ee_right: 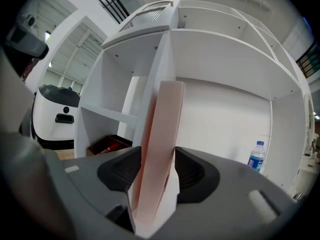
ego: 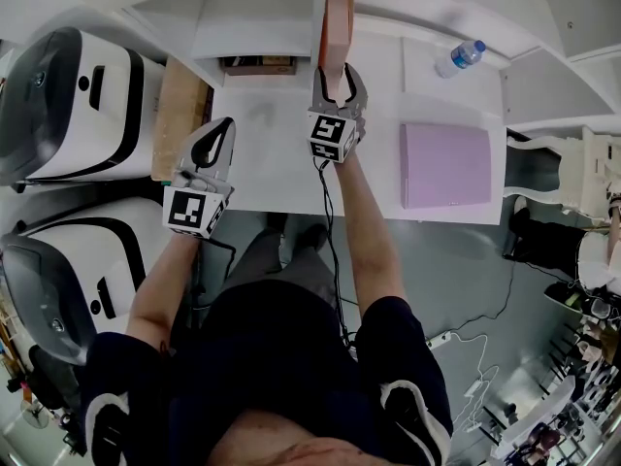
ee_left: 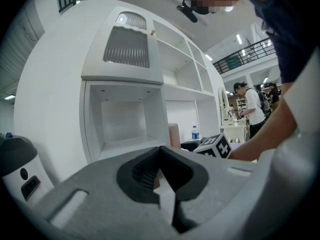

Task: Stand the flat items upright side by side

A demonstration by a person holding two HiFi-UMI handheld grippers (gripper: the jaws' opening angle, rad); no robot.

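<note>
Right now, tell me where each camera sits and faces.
Head view: on the head, looking down at the desk; both forearms, left gripper, right gripper.
Left gripper view: on that gripper, facing the shelves; shut jaws, right arm.
Right gripper view: on that gripper, facing shelves; jaws around folder.
Shared: folder, bottle in all three.

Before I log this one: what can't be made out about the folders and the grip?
Bottom edge of the pink folder: hidden by the right gripper in the head view and by its jaws in the right gripper view; whether it rests on the desk is unclear.
Whether the jaws press on it: contact too close to judge.
Box, head view: contents too small and dark.
Purple folder: outside both gripper views.
</note>
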